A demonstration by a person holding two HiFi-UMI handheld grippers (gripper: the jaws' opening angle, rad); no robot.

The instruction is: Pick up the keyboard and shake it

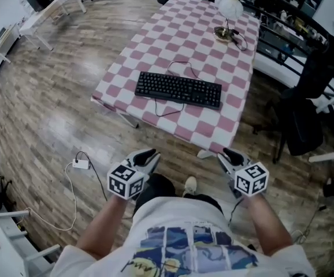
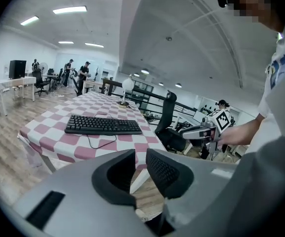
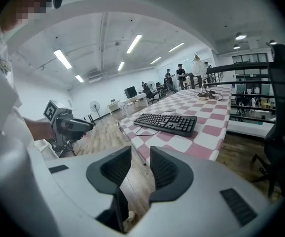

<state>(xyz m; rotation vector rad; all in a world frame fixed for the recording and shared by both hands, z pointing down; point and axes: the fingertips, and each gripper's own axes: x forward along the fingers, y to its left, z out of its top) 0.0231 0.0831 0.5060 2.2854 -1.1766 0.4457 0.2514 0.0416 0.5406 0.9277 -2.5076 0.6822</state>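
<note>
A black keyboard point(image 1: 178, 89) lies flat near the front edge of a table with a pink-and-white checked cloth point(image 1: 225, 120). Its thin cable loops over the cloth. Both grippers are held low over the wooden floor, short of the table and apart from the keyboard. My left gripper point(image 1: 149, 154) stands open with nothing between its jaws, and so does my right gripper point(image 1: 232, 154). The left gripper view shows its jaws point(image 2: 140, 157) parted, the keyboard point(image 2: 103, 125) ahead and the right gripper point(image 2: 201, 131) beside. In the right gripper view the jaws point(image 3: 141, 154) are parted too, with the keyboard point(image 3: 168, 123) beyond.
A small lamp point(image 1: 229, 10) stands at the table's far end. A black office chair point(image 1: 311, 97) sits to the table's right. A white power strip point(image 1: 81, 164) with a cord lies on the floor at left. White desks point(image 1: 45, 10) stand far left; people stand far off.
</note>
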